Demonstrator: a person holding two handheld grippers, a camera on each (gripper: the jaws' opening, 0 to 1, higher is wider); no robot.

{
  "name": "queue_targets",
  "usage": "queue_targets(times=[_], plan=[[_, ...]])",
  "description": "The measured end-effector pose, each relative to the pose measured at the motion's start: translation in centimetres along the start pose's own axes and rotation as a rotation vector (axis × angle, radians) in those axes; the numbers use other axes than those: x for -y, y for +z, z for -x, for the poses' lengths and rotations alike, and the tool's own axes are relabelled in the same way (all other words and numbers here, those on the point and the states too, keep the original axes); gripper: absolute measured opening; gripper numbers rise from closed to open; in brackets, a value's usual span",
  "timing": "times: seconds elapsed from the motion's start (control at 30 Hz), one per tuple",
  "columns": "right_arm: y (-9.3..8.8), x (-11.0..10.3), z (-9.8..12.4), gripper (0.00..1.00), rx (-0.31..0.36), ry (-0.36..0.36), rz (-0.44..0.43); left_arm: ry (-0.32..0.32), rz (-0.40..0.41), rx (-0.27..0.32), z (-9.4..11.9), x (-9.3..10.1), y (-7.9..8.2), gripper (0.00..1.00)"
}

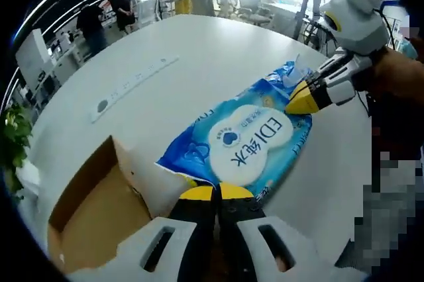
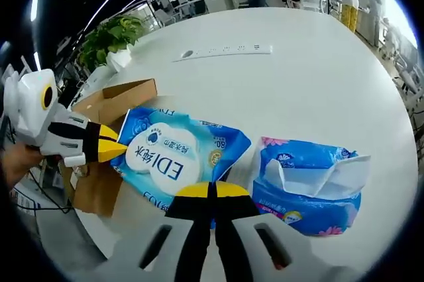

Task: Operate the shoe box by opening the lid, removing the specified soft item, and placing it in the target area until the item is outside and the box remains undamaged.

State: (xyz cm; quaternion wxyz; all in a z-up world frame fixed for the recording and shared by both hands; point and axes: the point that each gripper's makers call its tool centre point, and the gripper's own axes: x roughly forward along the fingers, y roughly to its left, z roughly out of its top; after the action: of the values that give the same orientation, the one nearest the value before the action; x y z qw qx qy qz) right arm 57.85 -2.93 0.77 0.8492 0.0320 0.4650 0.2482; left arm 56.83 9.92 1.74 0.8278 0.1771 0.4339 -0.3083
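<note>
A blue wet-wipes pack (image 1: 245, 143) (image 2: 172, 159) with a white label stretches between both grippers, beside the open cardboard shoe box (image 1: 99, 209) (image 2: 106, 106). My left gripper (image 1: 215, 192) is shut on the pack's near edge; in the right gripper view it (image 2: 111, 151) comes in from the left, by the box. My right gripper (image 2: 212, 190) is shut on the opposite edge, and in the left gripper view it (image 1: 306, 102) pinches the far end. Whether the pack rests on the white table (image 1: 218, 50) or hangs just above it, I cannot tell.
A blue-and-pink tissue pack (image 2: 311, 183) (image 1: 289, 73) with torn white paper lies next to the wipes. A white power strip (image 1: 132, 87) (image 2: 225, 50) lies farther out on the table. A potted plant (image 2: 112, 37) and people at desks stand beyond the table's edge.
</note>
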Motion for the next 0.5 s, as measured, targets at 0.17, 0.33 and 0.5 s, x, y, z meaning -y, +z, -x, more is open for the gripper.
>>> queue_targets(times=[0.17, 0.33, 0.5], plan=[[-0.3, 0.2, -0.7, 0.00, -0.003, -0.007, 0.010, 0.010, -0.058, -0.031, -0.5, -0.1, -0.3, 0.00], [-0.4, 0.4, -1.4, 0.00, -0.008, -0.019, 0.023, 0.021, -0.134, -0.061, -0.9, -0.2, -0.5, 0.00], [-0.4, 0.6, -1.9, 0.00, -0.005, -0.032, 0.030, -0.003, -0.140, -0.115, -1.5, 0.2, -1.3, 0.00]])
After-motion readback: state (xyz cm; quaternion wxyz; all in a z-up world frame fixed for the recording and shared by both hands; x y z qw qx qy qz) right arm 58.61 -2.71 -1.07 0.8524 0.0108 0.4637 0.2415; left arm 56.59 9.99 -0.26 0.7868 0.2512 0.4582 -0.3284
